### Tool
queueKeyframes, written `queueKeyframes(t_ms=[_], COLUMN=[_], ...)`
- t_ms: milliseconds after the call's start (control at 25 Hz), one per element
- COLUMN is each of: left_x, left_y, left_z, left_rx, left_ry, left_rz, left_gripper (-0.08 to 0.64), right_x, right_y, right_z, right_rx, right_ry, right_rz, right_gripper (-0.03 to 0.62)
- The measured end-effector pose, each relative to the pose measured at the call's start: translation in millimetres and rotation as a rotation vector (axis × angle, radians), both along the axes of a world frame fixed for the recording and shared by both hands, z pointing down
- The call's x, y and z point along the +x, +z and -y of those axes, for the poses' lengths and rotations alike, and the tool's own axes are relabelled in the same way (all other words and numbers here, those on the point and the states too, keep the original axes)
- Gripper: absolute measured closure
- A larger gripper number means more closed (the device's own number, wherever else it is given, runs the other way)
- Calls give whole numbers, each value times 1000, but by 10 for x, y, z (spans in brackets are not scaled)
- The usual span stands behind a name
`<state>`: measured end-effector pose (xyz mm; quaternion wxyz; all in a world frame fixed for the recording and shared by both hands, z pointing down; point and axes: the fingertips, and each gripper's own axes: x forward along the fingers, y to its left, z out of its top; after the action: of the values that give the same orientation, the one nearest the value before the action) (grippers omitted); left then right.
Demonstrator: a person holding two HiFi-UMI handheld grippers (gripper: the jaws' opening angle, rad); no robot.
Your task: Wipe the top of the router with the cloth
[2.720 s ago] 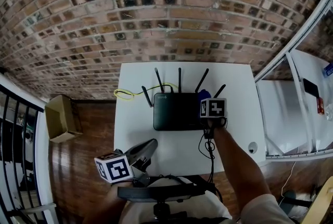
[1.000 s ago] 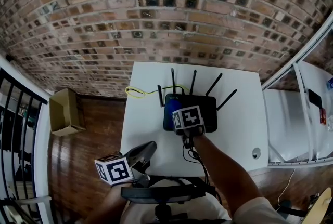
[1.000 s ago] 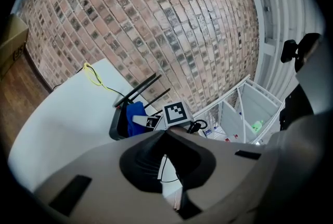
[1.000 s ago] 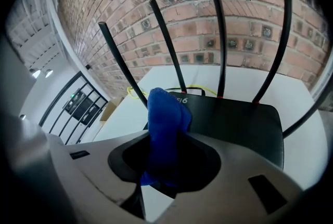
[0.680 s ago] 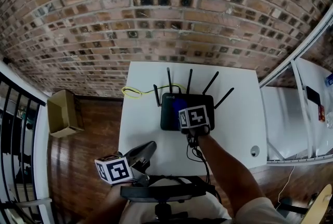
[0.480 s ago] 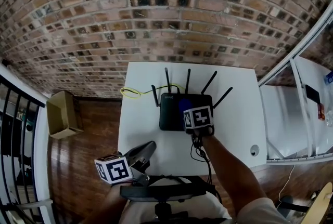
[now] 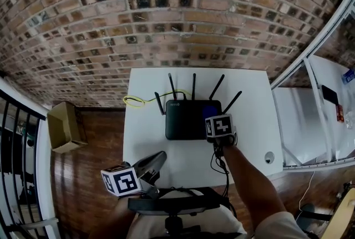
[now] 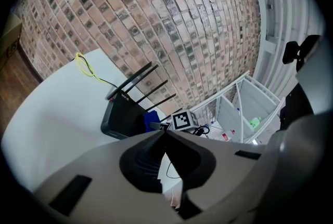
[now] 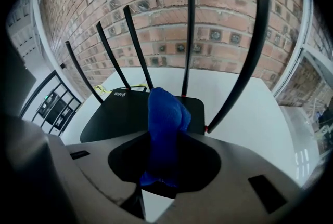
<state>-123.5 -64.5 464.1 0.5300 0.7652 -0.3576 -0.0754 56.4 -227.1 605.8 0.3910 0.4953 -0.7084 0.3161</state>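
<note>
Since a second ago the right gripper (image 7: 214, 117) has been carried from the left-middle of the router (image 7: 186, 119) back to its right front corner. The blue cloth (image 9: 164, 114) has been dragged with it over the black top. One pass to the left and one return pass are therefore judged as done. The far strip near the antennas (image 9: 190, 36) is possibly not yet wiped. The jaws of this gripper are closed tightly on the cloth, and its folded end appears to rest on the router top. The left gripper (image 7: 151, 164) has not been moved: it is kept low at the near table edge, its jaws brought fully together with nothing between them.

The router is placed at the back of a white table (image 7: 145, 138), and a yellow cable (image 7: 133, 101) is seen beside it. A brick wall (image 7: 166, 10) is seen behind, with a wooden floor (image 7: 94, 143) and a cardboard box (image 7: 64, 128) to the left.
</note>
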Motion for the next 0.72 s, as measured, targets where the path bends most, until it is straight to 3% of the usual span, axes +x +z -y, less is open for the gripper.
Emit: queueKeyframes(t_ms=[720], left_x=[45], left_y=[10], left_z=[-87], left_rx=[10], left_ry=[49], left_rz=[-6], left_gripper=[558], right_x=[906], right_y=[-45], right_z=[-225], right_rx=[14], right_ry=[180], right_rz=[-126], right_gripper=[451])
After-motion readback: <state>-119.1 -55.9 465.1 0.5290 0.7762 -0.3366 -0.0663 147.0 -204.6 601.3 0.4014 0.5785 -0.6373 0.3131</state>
